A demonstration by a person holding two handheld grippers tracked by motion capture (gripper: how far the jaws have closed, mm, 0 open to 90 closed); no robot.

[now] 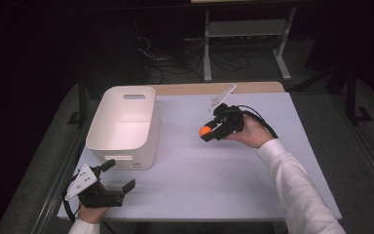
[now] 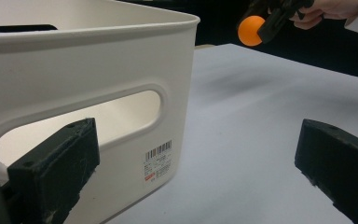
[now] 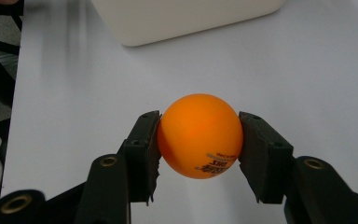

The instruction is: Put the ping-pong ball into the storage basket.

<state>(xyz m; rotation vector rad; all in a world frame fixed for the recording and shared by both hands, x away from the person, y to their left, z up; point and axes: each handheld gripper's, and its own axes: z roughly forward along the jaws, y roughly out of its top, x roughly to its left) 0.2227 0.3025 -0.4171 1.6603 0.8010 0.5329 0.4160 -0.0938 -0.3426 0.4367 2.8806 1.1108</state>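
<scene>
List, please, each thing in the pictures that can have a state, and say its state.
Left gripper: open, holding nothing, near the bin's front.
Right gripper: shut on the ball, raised above the table.
Ball: orange, clamped between both jaws.
Bin: white, upright on the table, seems empty.

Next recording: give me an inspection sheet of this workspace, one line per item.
Surface: white table, bare apart from the bin.
Job's things: white bin with handle slots stands at the left, looks empty; orange ball held in the air.
Clutter: nothing seen.
Grippers: right tool shut on the orange ball, lifted above the table right of the bin; left tool open, at the near left edge by the bin.
Cables: black cable trails from the right tool; more cables on the floor beyond.
Surroundings: dark room, white stand frame behind the table.
</scene>
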